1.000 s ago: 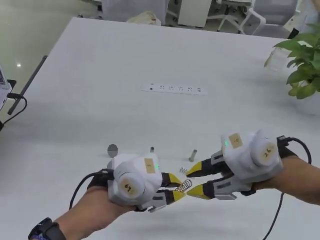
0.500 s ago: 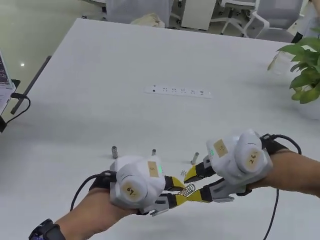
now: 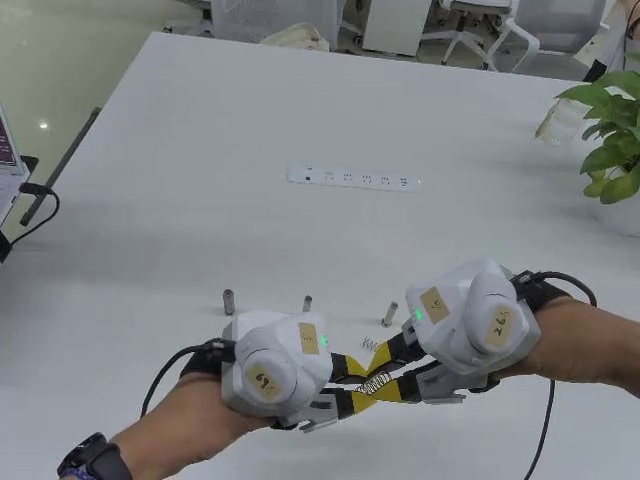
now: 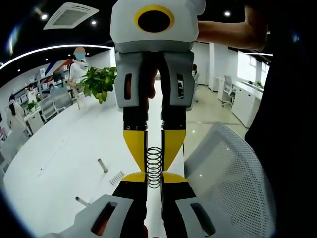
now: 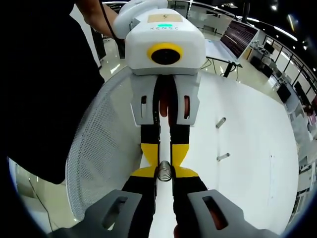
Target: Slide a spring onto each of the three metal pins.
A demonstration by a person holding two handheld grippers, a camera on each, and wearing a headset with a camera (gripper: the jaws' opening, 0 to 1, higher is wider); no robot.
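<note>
above the white table (image 3: 200,150), left gripper (image 4: 154,179) and right gripper (image 5: 165,174) meet tip to tip, both clamped on one silver coil spring (image 4: 154,159), likely realigning it for upright metal pins (image 3: 307,303).

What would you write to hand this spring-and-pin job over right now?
The left hand-held gripper and the right hand-held gripper are both shut on one small coiled steel spring, held between them above the white table.
A second coiled spring lies loose near the three upright metal pins.
Done: nothing; every pin is bare.
Left: a spring on each of the three.
</note>
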